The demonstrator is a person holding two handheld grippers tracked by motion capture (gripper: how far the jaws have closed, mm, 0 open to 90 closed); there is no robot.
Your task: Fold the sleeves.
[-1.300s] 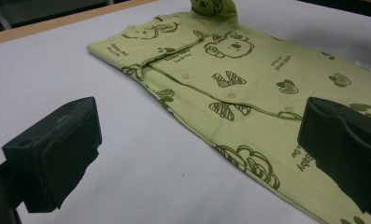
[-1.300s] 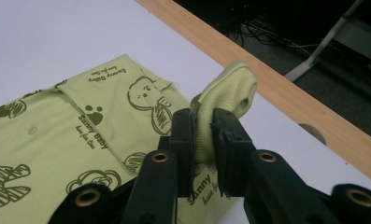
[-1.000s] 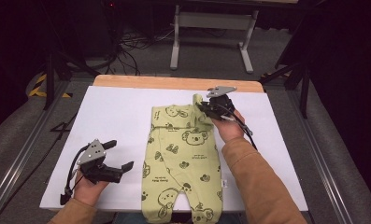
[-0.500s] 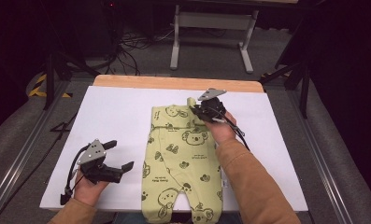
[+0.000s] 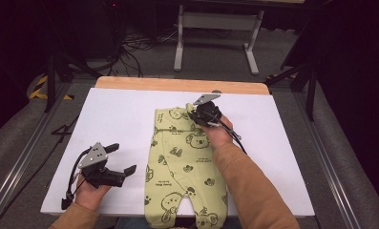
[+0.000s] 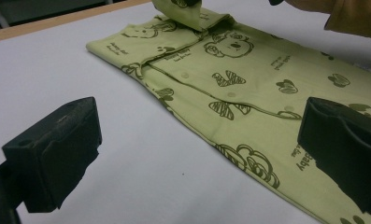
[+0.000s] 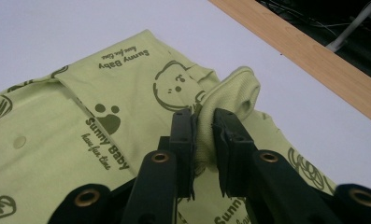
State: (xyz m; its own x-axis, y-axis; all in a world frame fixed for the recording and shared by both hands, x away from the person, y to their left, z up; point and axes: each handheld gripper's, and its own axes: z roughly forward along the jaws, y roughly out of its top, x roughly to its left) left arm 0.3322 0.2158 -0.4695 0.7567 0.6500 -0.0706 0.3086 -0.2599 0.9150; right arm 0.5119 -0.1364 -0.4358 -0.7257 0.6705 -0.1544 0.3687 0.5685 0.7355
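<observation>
I have a pale green baby romper (image 5: pixel 187 167) lying flat on the white table (image 5: pixel 120 119), its legs pointing toward my edge of the table and its neck end toward the far wooden edge (image 5: pixel 177 85). My right gripper (image 5: pixel 202 113) sits at the romper's top right corner, its jaws pinched on a fold of the fabric there; in the right gripper view the cloth bunches up between the two black jaws and rises a little off the rest of the garment, beside the printed bear face (image 7: pixel 174 84) and the "Sunny Baby" lettering. My left gripper (image 5: pixel 118 162) rests off the romper's left side, near its lower half, on bare table and apart from the cloth. Its jaws stand wide apart with nothing between them, and in the left gripper view the romper's left edge runs across just ahead of them, with the lifted corner (image 6: pixel 185 11) at the far end.
</observation>
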